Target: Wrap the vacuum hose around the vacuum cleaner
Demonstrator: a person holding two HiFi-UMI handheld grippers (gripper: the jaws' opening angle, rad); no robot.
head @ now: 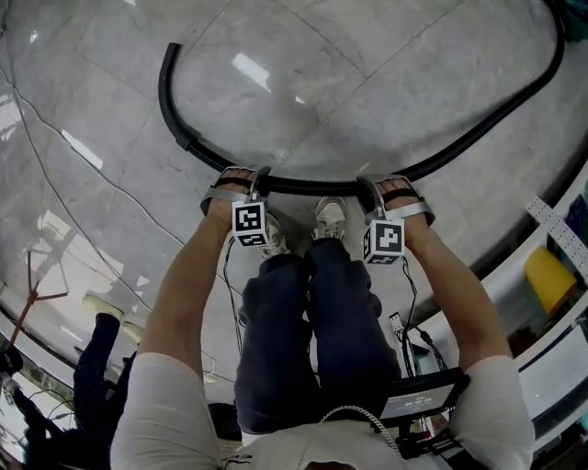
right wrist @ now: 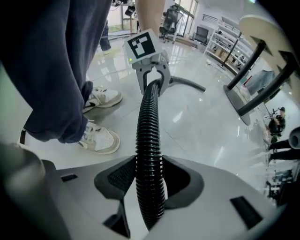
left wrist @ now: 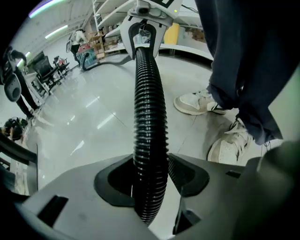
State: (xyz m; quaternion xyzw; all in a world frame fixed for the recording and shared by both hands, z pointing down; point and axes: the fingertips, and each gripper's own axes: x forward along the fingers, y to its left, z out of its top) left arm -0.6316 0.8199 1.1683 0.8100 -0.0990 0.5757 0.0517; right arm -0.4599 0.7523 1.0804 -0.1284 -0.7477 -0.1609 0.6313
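Observation:
A black ribbed vacuum hose [head: 303,186] runs across the pale floor just in front of my shoes. Its free end [head: 170,50] curls away at the upper left. The other run sweeps right toward a teal body [head: 579,20] in the top corner. My left gripper [head: 241,176] and right gripper [head: 386,188] point down and are both shut on the hose, about a forearm's length apart. In the left gripper view the hose [left wrist: 150,117] lies between the pads of the left gripper [left wrist: 150,174] and rises to the right gripper [left wrist: 143,35]. The right gripper view shows its pads [right wrist: 117,176] pressing the hose [right wrist: 149,126].
My two white shoes [head: 329,218] [head: 273,240] stand right behind the held stretch. White shelving [head: 562,229] with a yellow item [head: 548,278] lines the right side. Another person's legs [head: 96,353] are at the lower left. Thin cables [head: 411,298] trail on the floor.

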